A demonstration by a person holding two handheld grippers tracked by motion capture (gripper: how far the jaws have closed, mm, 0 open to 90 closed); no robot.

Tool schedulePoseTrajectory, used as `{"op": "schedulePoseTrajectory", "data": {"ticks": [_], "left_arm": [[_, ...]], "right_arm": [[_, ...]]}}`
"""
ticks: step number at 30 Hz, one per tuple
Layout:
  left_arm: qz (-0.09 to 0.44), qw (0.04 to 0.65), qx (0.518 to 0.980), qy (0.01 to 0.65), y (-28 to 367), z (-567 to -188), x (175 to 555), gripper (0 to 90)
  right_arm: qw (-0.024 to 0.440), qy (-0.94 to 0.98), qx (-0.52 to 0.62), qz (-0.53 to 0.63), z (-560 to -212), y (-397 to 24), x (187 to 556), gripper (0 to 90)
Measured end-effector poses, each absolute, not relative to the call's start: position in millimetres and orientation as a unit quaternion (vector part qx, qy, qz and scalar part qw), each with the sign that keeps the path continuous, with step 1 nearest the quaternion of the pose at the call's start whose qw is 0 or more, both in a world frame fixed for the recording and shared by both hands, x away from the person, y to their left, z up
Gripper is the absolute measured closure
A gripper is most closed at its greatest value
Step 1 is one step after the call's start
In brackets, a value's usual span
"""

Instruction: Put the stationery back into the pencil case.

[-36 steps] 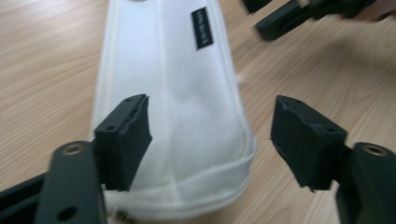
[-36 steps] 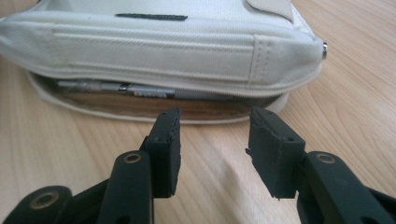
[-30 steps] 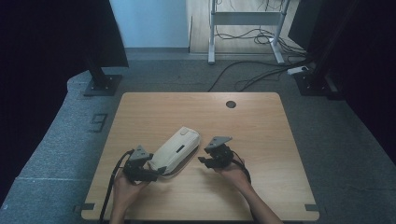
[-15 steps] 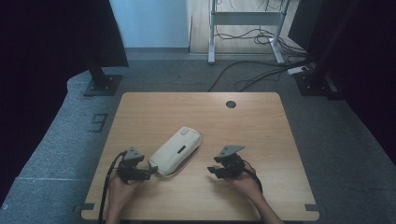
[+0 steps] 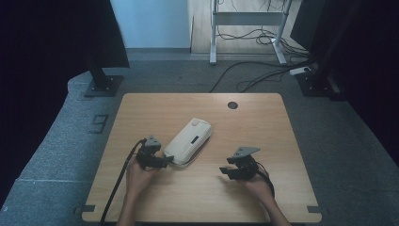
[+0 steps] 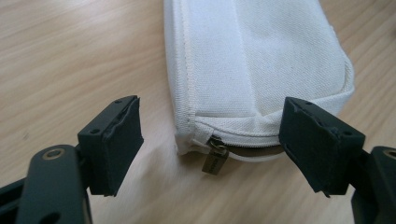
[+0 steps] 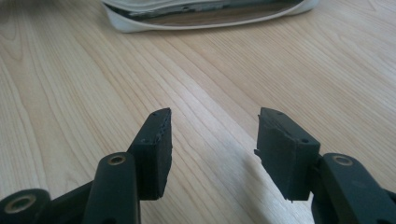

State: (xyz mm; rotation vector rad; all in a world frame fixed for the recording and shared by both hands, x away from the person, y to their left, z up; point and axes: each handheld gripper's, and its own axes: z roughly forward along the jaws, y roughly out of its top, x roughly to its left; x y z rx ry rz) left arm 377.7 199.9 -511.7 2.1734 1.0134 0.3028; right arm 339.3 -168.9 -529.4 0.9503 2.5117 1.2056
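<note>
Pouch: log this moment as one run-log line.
pouch: flat on table, zipper pull at near end | left gripper: open, straddling that end | right gripper: open, over bare table

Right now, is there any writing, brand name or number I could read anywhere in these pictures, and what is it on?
None can be read.
Dark label on top of the white pouch: too small to read in the high view.
Brass zipper pull at the pouch's end: no legible marking in the left gripper view.
Grey mark on the floor mat left of the table: a shape like "9", unclear whether it is a number.
</note>
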Motion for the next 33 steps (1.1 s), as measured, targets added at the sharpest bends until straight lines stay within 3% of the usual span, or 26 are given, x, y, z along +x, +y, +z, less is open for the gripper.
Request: {"op": "schedulePoseTrajectory", "data": {"ticks": [7,14,20,26,30,33], "left_arm": [[0.116,0.352,0.848,0.380,202.3,-499.7,358.2,20.3],[0.124,0.352,0.850,0.373,213.9,-498.6,329.0,13.9],[0.111,0.361,0.841,0.387,228.6,-511.2,318.4,11.0],[0.132,0.312,0.856,0.392,230.7,-534.4,313.6,0.1],[0.138,0.313,0.853,0.395,231.8,-546.5,312.8,0.0],[0.144,0.319,0.848,0.398,233.2,-548.0,313.6,0.0]], "right_arm": [[0.114,0.837,0.334,0.418,-526.5,-186.2,333.9,40.5],[0.147,0.827,0.357,0.410,-524.5,-210.4,329.3,30.1],[0.167,0.824,0.371,0.395,-531.1,-229.0,323.2,17.5],[0.172,0.826,0.388,0.370,-545.2,-244.6,317.7,11.8],[0.172,0.830,0.392,0.357,-555.8,-251.4,316.9,1.8],[0.168,0.830,0.397,0.353,-556.3,-253.3,317.2,0.0]]}}
